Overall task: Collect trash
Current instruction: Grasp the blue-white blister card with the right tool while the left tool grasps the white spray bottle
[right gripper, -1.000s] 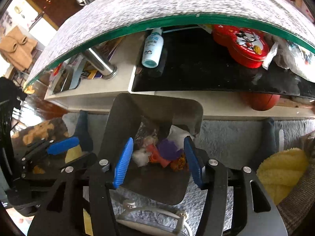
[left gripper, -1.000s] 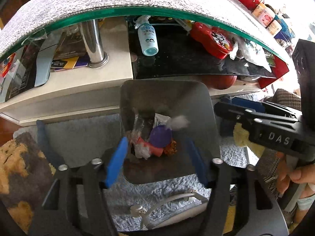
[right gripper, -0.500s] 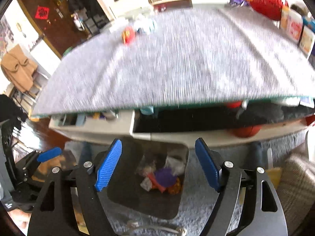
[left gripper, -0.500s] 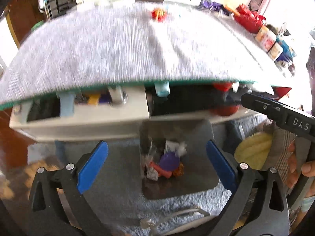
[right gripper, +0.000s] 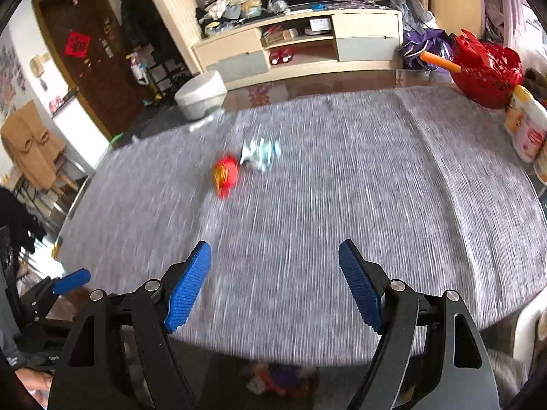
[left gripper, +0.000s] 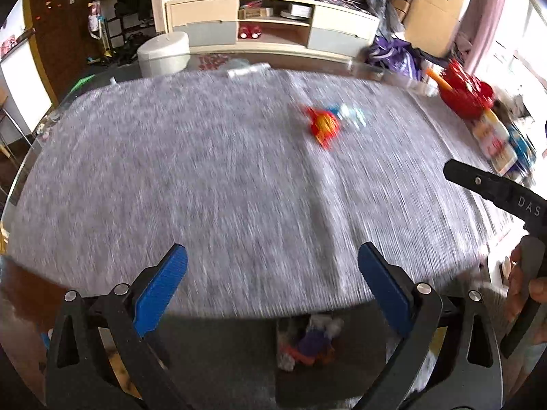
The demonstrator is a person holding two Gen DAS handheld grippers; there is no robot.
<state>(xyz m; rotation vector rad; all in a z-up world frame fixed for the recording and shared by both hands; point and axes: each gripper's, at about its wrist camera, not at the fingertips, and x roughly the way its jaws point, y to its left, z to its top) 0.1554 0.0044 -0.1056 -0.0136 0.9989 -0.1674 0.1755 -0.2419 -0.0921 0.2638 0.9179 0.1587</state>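
A red and yellow wrapper (left gripper: 323,127) and a crumpled pale blue-white wrapper (left gripper: 352,116) lie side by side on the grey table mat (left gripper: 205,177), far from both grippers. They also show in the right wrist view, the red wrapper (right gripper: 225,172) and the pale wrapper (right gripper: 261,150). My left gripper (left gripper: 271,275) is open and empty above the mat's near edge. My right gripper (right gripper: 275,270) is open and empty too. Below the table edge a grey bin (left gripper: 239,358) holds collected trash (left gripper: 309,341), seen blurred.
A red basket (right gripper: 485,68) and bottles (right gripper: 526,130) stand at the table's right side. A low TV cabinet (right gripper: 297,48) and a white round bin (right gripper: 200,97) stand beyond the table. The other gripper's black body (left gripper: 495,191) reaches in from the right.
Both grippers have risen from down by the bin to above the table top and opened wider. The view now shows the table top instead of the shelf under it.
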